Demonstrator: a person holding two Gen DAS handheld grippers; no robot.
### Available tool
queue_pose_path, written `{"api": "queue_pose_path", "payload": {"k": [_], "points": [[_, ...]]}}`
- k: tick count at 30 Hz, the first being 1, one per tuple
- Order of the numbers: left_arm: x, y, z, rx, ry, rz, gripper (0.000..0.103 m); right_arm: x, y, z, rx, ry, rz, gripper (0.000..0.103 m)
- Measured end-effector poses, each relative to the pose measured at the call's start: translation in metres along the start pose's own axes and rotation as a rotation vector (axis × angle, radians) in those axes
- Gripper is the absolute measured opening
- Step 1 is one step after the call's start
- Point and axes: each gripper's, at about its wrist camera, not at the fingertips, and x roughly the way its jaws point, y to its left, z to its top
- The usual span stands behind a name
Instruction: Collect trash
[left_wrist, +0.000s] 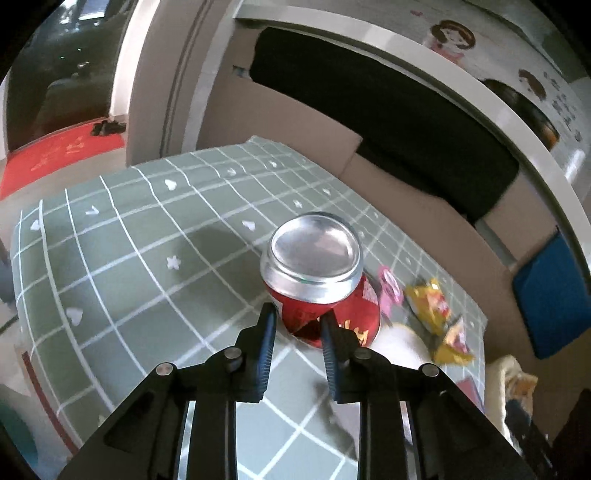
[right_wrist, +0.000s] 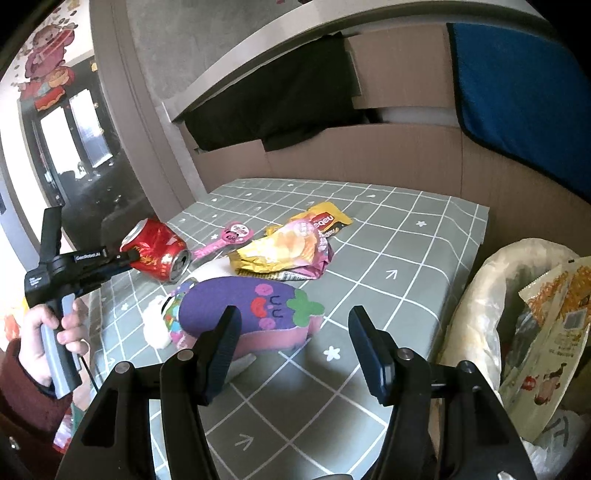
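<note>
A dented red drink can (left_wrist: 317, 295) sits between the fingers of my left gripper (left_wrist: 297, 318), which is shut on its side. The right wrist view shows the can (right_wrist: 155, 251) tilted and held above the left edge of the green checked tablecloth (right_wrist: 388, 266), with a person's hand (right_wrist: 55, 325) on the gripper handle. Yellow and pink snack wrappers (right_wrist: 291, 247) lie crumpled in the middle of the cloth. My right gripper (right_wrist: 295, 317) stands open over the near part of the cloth, holding nothing.
A purple plush toy (right_wrist: 255, 306) lies just ahead of the right gripper, with a pink toy wand (right_wrist: 229, 236) behind it. A white bag (right_wrist: 491, 295) holding a snack packet (right_wrist: 554, 332) stands off the table's right edge. Brown cardboard (right_wrist: 369, 155) walls the far side.
</note>
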Motion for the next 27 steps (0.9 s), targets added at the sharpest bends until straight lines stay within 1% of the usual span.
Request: {"api": "queue_pose_path", "payload": {"k": [3,5,7,9,11,13,14,16,18,22,24,25,26,27], "points": [[-0.005,-0.002,-0.013,0.014,0.045,-0.016,0.025,-0.003,0.0,-0.001,-0.001,0.001,0.001,0.058],[-0.006,0.0,-0.023,0.005,0.09,-0.056,0.025,-0.006,0.0,-0.001,0.001,0.0,0.001,0.058],[-0.009,0.0,-0.033,0.005,0.116,-0.095,0.026,-0.007,0.0,-0.002,0.004,-0.004,0.004,0.058],[-0.011,-0.004,-0.045,0.035,0.136,-0.135,0.031,-0.009,0.002,-0.002,0.001,-0.005,0.007,0.058],[-0.012,-0.012,-0.055,0.061,0.146,-0.158,0.043,-0.009,0.004,-0.004,0.0,-0.004,0.008,0.058],[-0.011,-0.022,-0.063,0.079,0.152,-0.183,0.046,-0.008,0.005,-0.006,0.005,0.0,0.015,0.058],[-0.009,-0.027,-0.064,0.085,0.157,-0.182,0.046,-0.007,0.006,-0.007,0.007,0.002,0.019,0.058],[-0.003,-0.035,-0.066,0.086,0.164,-0.159,0.046,-0.007,0.009,-0.01,0.004,0.009,0.025,0.058],[0.002,-0.041,-0.067,0.079,0.17,-0.152,0.046,-0.007,0.012,-0.012,-0.006,0.012,0.026,0.058],[0.011,-0.052,-0.069,0.096,0.182,-0.125,0.046,-0.011,0.014,-0.015,-0.033,0.004,0.004,0.058],[0.015,-0.052,-0.071,0.1,0.194,-0.123,0.045,-0.012,0.013,-0.015,-0.03,0.004,-0.001,0.058],[0.016,-0.052,-0.071,0.101,0.198,-0.129,0.042,-0.012,0.011,-0.015,-0.022,0.004,0.001,0.058],[0.016,-0.053,-0.072,0.109,0.199,-0.14,0.032,-0.012,0.01,-0.015,-0.014,0.005,0.005,0.058],[0.014,-0.054,-0.072,0.128,0.192,-0.151,0.027,-0.012,0.009,-0.015,-0.009,0.005,0.007,0.058]]}}
